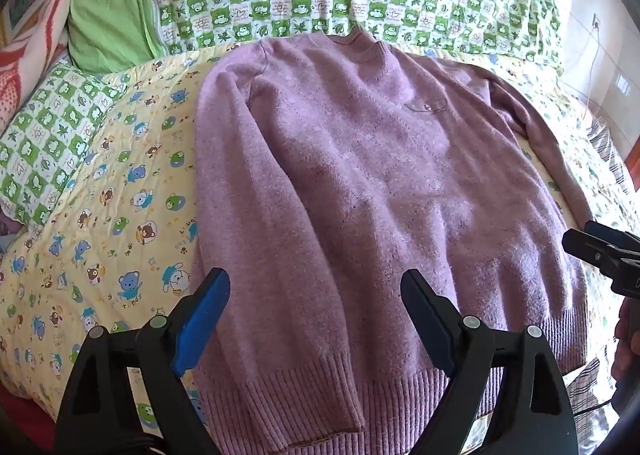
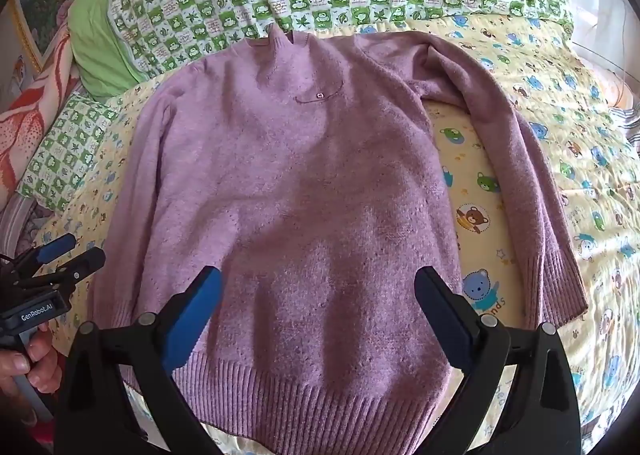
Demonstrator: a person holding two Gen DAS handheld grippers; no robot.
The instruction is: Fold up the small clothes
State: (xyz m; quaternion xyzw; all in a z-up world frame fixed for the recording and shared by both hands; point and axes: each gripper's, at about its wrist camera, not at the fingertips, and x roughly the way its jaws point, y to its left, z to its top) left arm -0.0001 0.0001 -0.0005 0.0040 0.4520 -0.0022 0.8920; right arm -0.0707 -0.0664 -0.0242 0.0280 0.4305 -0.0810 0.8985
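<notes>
My left gripper [image 1: 316, 291] and right gripper [image 2: 318, 289] hovered, fingers spread wide, above the hem of the lilac knitted sweater [image 2: 288, 183] lying flat on the bear-print yellow quilt [image 2: 560, 127].

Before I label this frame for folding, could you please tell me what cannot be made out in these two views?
- Sweater hem: in both views its middle is hidden behind that camera's own gripper; left gripper, right gripper.
- Right sleeve: in the left view, its cuff is hidden behind the right gripper at the frame edge.
- Chest logo: too small to read in either view.
- Sweater's back: hidden against the quilt.
</notes>
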